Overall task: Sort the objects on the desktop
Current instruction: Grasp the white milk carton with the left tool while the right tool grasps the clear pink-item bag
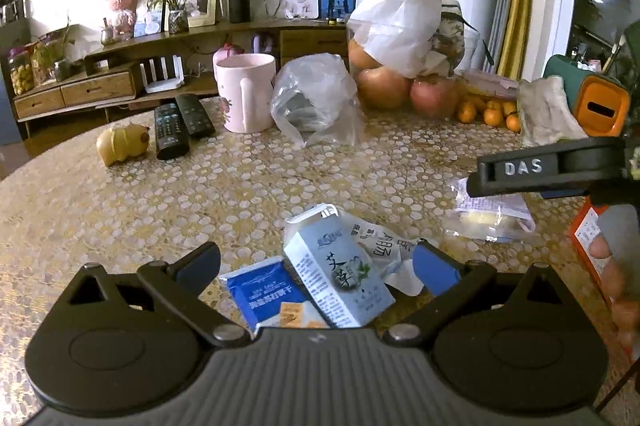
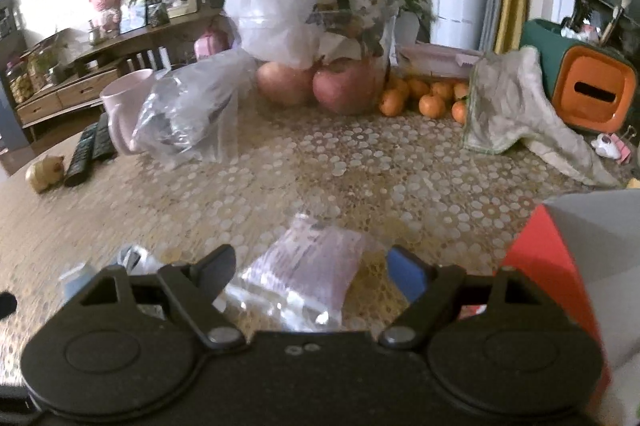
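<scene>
My left gripper is open above a pale blue carton that lies tilted between its fingers without touching the pads. A dark blue packet lies left of the carton and a white wrapper right of it. My right gripper stands open over a clear pouch with lilac print, which lies flat on the table. In the left wrist view that pouch shows at the right, under the right tool's black arm.
On the patterned tablecloth stand a pink mug, two remotes, a yellow pig figure, a clear bag, apples under a white bag, small oranges, a cloth, an orange-and-green box. A red-and-grey box sits close right.
</scene>
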Tool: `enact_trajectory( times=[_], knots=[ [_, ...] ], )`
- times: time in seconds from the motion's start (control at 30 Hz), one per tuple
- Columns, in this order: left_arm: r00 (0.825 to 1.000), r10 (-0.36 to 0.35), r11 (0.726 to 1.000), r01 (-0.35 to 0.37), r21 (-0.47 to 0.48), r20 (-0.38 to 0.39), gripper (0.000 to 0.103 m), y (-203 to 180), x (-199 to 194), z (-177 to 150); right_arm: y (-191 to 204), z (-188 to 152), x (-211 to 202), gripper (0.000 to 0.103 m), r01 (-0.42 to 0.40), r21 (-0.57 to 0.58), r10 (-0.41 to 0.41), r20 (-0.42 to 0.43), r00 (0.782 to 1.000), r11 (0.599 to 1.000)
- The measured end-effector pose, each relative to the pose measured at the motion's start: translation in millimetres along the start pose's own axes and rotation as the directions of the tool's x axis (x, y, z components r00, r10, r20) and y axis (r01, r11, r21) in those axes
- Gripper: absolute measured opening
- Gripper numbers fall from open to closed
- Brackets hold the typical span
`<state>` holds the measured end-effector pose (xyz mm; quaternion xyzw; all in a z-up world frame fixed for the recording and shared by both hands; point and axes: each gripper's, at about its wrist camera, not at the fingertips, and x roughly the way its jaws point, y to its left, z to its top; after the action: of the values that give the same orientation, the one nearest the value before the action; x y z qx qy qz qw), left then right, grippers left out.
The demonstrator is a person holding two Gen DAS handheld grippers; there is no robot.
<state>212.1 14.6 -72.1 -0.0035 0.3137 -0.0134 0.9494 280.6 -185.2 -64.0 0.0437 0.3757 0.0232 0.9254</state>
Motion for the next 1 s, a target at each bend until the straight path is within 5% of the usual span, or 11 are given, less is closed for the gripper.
enact_trajectory(
  times=[0.17,0.47,0.53,0.83,1.0],
  knots=[
    [1.0,0.006,1.0,-0.007,-0.014,-0.026,0.1,-2,17,-2,0,0,21,0.083,0.023,0.027,-0.022,-0.028,0.999,0.999],
    [0.998,-0.013,0.999,0.01,-0.052,-0.068,0.065,2,31,-7,-4,-4,28,0.078,0.012,0.067,-0.009,-0.053,0.999,0.998],
    [0.998,-0.011,0.999,0.008,-0.049,-0.064,0.057,1,29,-6,-4,-4,26,0.064,-0.013,0.083,0.019,-0.065,0.998,0.996],
    [0.998,-0.036,0.995,0.03,-0.091,-0.058,0.033,3,21,-5,-7,-8,11,0.048,-0.004,0.1,0.011,-0.068,0.998,0.995],
    [0.997,-0.045,0.994,0.04,-0.101,-0.055,0.028,5,11,-7,-7,-11,-7,0.046,-0.011,0.096,0.017,-0.056,0.998,0.995]
  ],
)
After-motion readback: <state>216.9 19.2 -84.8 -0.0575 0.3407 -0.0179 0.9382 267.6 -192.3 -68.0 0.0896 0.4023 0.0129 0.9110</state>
